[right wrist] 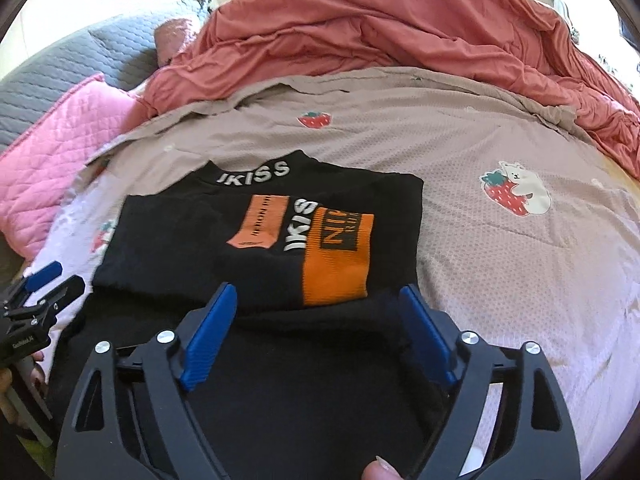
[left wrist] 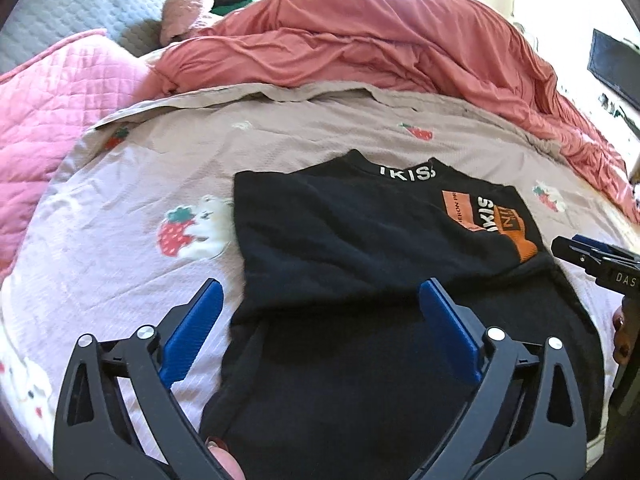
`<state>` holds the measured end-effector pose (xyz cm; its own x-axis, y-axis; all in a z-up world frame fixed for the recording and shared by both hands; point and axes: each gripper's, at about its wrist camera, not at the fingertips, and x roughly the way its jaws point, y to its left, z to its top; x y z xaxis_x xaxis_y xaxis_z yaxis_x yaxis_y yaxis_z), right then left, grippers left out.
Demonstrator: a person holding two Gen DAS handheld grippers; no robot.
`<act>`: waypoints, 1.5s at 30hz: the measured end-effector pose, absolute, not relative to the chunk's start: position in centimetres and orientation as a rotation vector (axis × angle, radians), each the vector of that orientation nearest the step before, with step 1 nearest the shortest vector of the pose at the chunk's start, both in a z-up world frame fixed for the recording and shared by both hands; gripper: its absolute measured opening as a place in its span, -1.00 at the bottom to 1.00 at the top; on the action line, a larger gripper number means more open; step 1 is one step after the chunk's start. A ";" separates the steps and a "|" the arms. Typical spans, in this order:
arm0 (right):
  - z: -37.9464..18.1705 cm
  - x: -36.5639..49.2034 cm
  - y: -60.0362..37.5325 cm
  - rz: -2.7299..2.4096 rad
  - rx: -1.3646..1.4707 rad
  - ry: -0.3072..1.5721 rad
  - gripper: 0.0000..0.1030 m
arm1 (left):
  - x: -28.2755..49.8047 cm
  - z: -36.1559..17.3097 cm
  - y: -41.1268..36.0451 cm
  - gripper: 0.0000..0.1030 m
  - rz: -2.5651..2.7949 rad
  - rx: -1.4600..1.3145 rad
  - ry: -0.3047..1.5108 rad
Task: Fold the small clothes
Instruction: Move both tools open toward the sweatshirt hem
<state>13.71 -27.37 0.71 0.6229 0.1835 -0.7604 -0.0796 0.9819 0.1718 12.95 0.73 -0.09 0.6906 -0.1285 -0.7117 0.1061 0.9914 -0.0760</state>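
Observation:
A small black sweater [left wrist: 352, 240] with white "IKISS" lettering on the collar and orange patches lies on the bed, its sleeves folded in across the body. It also shows in the right wrist view [right wrist: 280, 240]. My left gripper [left wrist: 320, 300] is open and empty, hovering over the sweater's lower left part. My right gripper [right wrist: 316, 300] is open and empty above the lower right part, just below the orange sleeve cuff [right wrist: 336, 264]. The right gripper shows at the left view's right edge [left wrist: 592, 260], and the left gripper at the right view's left edge [right wrist: 48, 288].
The sweater lies on a mauve bedsheet [left wrist: 280, 136] with strawberry and bear prints. A crumpled coral duvet [left wrist: 360, 40] is heaped behind. A pink quilted pillow [left wrist: 52, 96] and a grey quilt [left wrist: 72, 8] are at the left.

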 end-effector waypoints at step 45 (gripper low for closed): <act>-2.4 -3.6 -33.2 0.094 0.130 1.024 0.67 | -0.5 -3.7 10.2 -0.01 -0.101 -0.237 1.043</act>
